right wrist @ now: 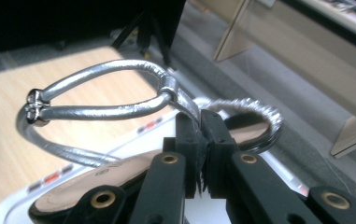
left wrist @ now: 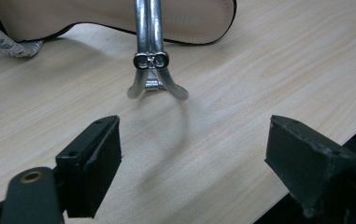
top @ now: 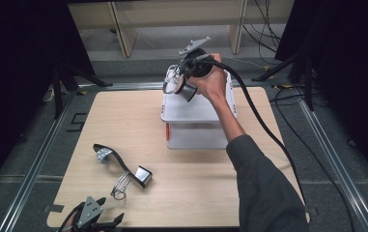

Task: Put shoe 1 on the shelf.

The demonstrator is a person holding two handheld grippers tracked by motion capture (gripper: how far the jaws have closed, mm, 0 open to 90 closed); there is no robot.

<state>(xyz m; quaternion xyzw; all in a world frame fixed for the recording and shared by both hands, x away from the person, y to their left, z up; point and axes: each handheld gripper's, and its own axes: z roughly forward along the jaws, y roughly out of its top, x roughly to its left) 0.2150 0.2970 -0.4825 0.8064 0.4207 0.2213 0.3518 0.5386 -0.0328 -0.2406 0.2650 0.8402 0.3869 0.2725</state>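
Nearest the person, the left gripper (top: 91, 215) rests at the front edge of the light wooden table (top: 123, 111), its jaws spread wide with nothing between them. Just beyond it lies one black high-heeled sandal with silver straps (top: 123, 170), flat on the wood.

Farther off, the right gripper (top: 187, 77) has its jaws pressed together on a silver strap of the second matching sandal (right wrist: 119, 109), held in the air over the white plastic box (top: 198, 118) at the table's far side.

Judgement: the packing step is in hand. The next move calls for lowering this sandal into the box before release.
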